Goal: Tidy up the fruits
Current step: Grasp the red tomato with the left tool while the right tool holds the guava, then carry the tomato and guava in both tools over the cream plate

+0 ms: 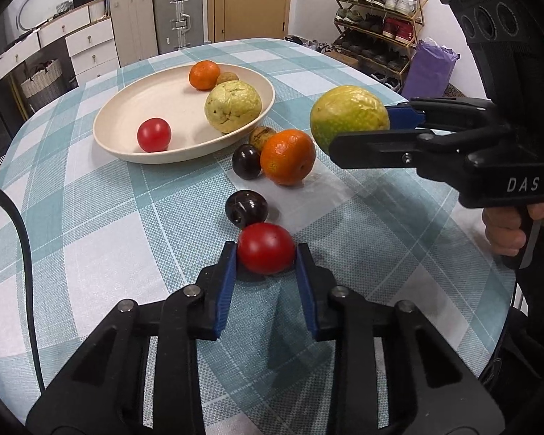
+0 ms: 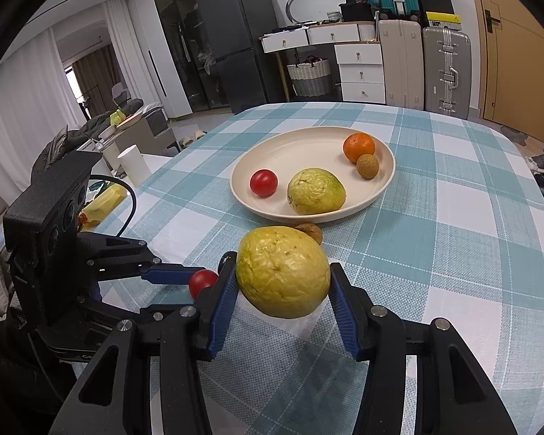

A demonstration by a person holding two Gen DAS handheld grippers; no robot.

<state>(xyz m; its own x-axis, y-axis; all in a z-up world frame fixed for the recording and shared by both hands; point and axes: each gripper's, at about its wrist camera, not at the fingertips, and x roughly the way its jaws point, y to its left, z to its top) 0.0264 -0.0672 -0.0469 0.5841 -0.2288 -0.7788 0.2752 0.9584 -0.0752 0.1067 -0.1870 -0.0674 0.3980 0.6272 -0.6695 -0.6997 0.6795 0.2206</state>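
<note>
Spreading under everything: the table (image 1: 101, 224), draped in a teal-and-white checked cloth. Sitting on it toward the far side: a cream plate (image 1: 127, 123), carrying a pale yellow guava (image 1: 233, 106), an orange (image 1: 204, 74), a small brown longan (image 1: 227, 78) tucked between those two, and a red tomato (image 1: 153, 134) lying apart near the plate's near rim.

Reaching in from the right side of the left wrist view: the right tongs (image 2: 283, 282), clenched on a yellow-green guava (image 2: 283, 272) and holding it clear above the cloth, with a hand (image 1: 507, 228) wrapped round the grip.

Pointing down at the near part of the table: the left tongs (image 1: 266, 253), blue pads pressing both sides of a red tomato (image 1: 266, 248) that is resting on the cloth or barely off it; cannot tell which.

Lying loose on the cloth just outside the plate's near rim: a second orange (image 1: 288, 156), touching a dark plum (image 1: 247, 161) beside it, with a brown walnut (image 1: 262, 138) just behind them. Sitting just beyond the gripped tomato: another dark plum (image 1: 246, 207).
</note>
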